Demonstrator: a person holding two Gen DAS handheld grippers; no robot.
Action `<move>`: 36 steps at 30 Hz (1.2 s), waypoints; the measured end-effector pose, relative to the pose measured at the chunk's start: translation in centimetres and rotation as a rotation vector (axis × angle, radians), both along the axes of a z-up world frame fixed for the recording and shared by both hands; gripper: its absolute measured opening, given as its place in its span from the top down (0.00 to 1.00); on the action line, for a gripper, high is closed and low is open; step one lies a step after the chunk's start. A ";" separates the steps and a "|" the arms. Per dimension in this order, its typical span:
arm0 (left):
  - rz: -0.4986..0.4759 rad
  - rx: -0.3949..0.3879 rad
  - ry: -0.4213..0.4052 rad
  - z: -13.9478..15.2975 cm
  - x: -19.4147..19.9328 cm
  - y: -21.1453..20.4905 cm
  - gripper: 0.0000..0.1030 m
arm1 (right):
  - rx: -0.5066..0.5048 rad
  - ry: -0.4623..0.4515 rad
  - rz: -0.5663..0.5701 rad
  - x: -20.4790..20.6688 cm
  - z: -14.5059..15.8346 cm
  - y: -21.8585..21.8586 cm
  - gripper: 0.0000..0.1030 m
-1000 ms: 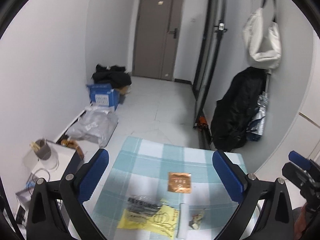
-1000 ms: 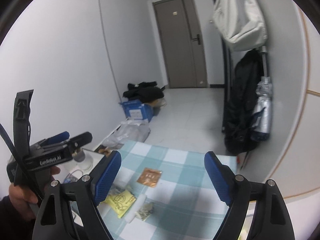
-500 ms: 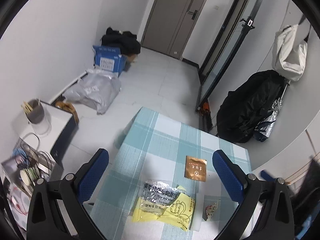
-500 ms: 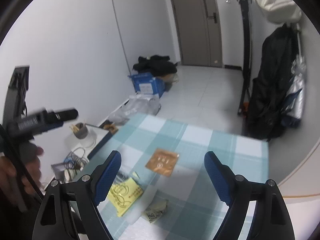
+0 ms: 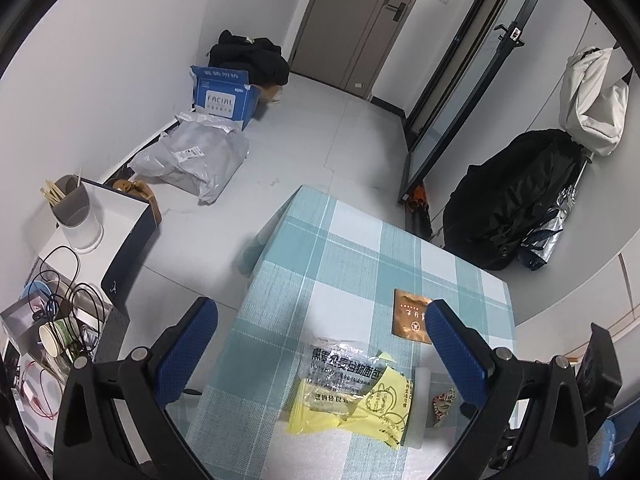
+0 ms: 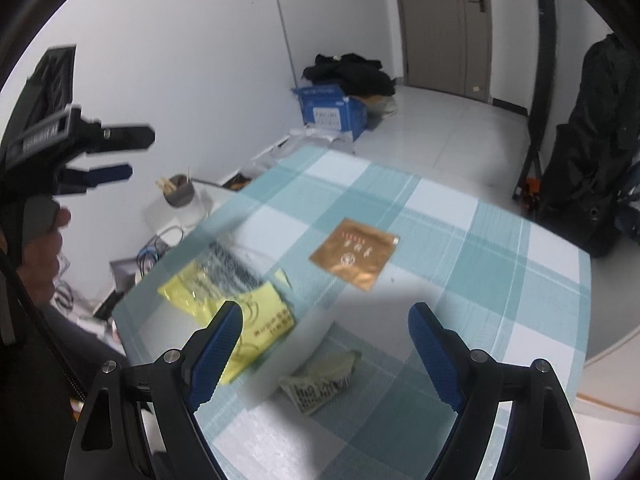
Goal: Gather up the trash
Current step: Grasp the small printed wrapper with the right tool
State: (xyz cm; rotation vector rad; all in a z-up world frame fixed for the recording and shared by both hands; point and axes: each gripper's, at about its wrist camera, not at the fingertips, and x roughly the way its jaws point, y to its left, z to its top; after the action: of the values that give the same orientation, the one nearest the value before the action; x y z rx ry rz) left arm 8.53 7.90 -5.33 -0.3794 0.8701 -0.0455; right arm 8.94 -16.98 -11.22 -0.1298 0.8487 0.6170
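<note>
Both cameras had tilted further down toward the checked table [image 5: 328, 248]. Left gripper [image 5: 320, 344] and right gripper [image 6: 325, 332] hung wide, empty, above it. Yellow wrapper [image 6: 244, 312] lay near-left, brown sachet [image 6: 354, 253] farther, crumpled wrapper [image 6: 320, 384] nearest.

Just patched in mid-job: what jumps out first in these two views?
A cluster of litter on the teal-and-white checked tablecloth: a crinkled yellow-and-clear plastic wrapper near the left edge, a flat copper foil sachet toward the middle, and a small crumpled printed wrapper nearest the right gripper. Both grippers, the left gripper included, hover open and empty above it.
</note>
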 end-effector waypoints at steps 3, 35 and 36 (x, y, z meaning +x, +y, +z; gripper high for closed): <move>-0.010 0.004 0.005 -0.2 0.0 -0.1 0.01 | -0.013 0.020 0.020 -0.4 -0.6 -0.1 0.17; 0.036 0.007 0.045 -1.6 0.1 1.6 0.01 | -0.123 0.098 0.074 -0.7 -4.5 1.4 0.60; 0.037 0.004 0.046 -1.6 0.1 1.7 0.01 | -0.127 0.099 0.073 -0.8 -4.5 1.4 0.61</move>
State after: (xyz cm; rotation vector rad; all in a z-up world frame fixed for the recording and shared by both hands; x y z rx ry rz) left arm 8.58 9.59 -6.92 -0.3934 0.9083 -0.0009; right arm 8.17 -15.57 -15.77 -0.2481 0.9823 0.6421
